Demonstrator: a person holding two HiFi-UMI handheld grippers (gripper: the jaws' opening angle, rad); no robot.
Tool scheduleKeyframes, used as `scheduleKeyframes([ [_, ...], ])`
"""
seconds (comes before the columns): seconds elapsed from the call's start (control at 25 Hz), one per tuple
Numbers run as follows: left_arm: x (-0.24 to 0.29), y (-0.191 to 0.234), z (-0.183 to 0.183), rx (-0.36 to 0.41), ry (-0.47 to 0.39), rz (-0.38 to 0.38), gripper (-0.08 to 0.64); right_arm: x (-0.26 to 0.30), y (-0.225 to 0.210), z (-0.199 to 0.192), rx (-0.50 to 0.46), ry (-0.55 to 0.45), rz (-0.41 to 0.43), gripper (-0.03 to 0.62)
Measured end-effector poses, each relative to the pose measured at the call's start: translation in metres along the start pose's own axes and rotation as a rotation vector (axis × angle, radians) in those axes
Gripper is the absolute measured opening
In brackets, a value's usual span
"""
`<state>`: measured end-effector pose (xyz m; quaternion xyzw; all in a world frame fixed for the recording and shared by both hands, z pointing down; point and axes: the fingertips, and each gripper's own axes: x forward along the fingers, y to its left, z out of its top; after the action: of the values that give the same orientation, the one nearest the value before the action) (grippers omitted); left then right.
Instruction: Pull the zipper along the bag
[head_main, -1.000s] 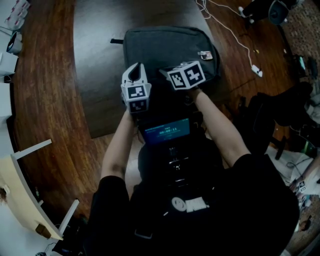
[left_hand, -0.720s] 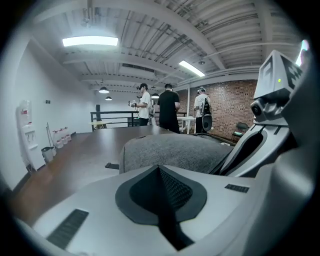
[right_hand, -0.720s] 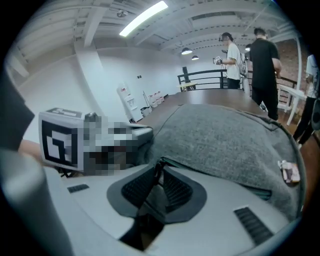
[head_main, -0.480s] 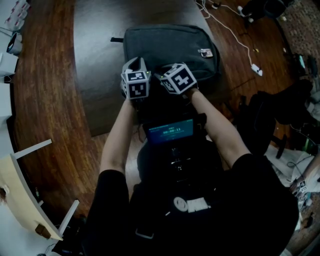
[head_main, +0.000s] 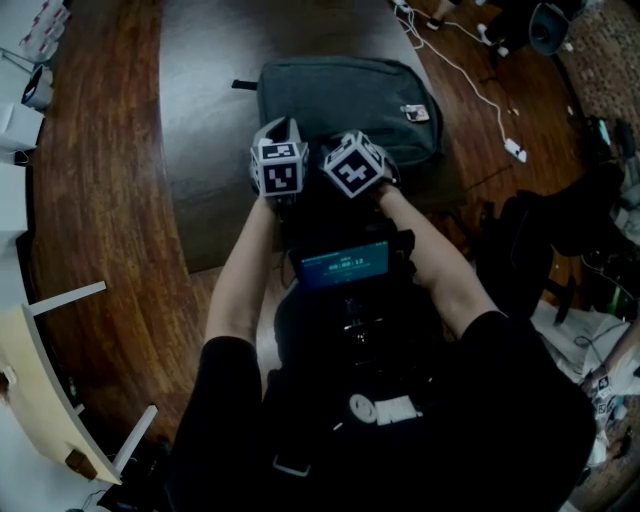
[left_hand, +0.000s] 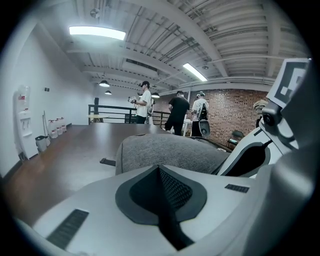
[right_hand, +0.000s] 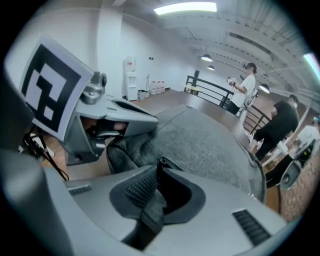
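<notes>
A grey bag (head_main: 340, 100) lies flat on the dark table (head_main: 200, 150). Both grippers sit side by side at its near edge. My left gripper (head_main: 280, 135) is shut, and nothing shows between its jaws (left_hand: 160, 169). From the right gripper view, the left gripper (right_hand: 107, 120) rests against bunched fabric at the bag's corner (right_hand: 125, 147); I cannot tell whether it is pinched. My right gripper (right_hand: 159, 164) is closing, and a grey fabric tab (right_hand: 151, 202) at the bag's zipper edge is pinched between its pads. The bag's top (right_hand: 210, 145) stretches away beyond the jaws.
White cables (head_main: 470, 60) run over the wooden floor at the right, beside dark gear (head_main: 540, 230). A white frame (head_main: 50, 340) stands at the lower left. Several people (left_hand: 175, 112) stand by a railing in the far background. A lit screen (head_main: 345, 265) hangs at my chest.
The right gripper has swung left, close beside the left one, and its marker cube has turned. The left gripper has edged up toward the bag.
</notes>
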<state>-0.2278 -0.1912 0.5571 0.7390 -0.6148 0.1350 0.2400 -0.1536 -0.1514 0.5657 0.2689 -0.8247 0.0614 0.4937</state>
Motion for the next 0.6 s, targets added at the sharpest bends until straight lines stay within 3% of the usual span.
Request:
scheduleKeyframes([
  [0.4,-0.009,-0.001,0.007,0.061,-0.047,0.025,0.003,-0.013,0.006,0.002,-0.240,0.070,-0.020,0.043],
  [0.52,-0.019,-0.015,0.029,0.133,-0.166,0.002,0.003,-0.015,0.000,0.004,-0.206,0.083,0.022,0.043],
  [0.6,-0.020,-0.028,0.036,0.166,-0.198,-0.050,0.003,-0.015,-0.005,0.009,-0.179,0.093,0.065,0.043],
])
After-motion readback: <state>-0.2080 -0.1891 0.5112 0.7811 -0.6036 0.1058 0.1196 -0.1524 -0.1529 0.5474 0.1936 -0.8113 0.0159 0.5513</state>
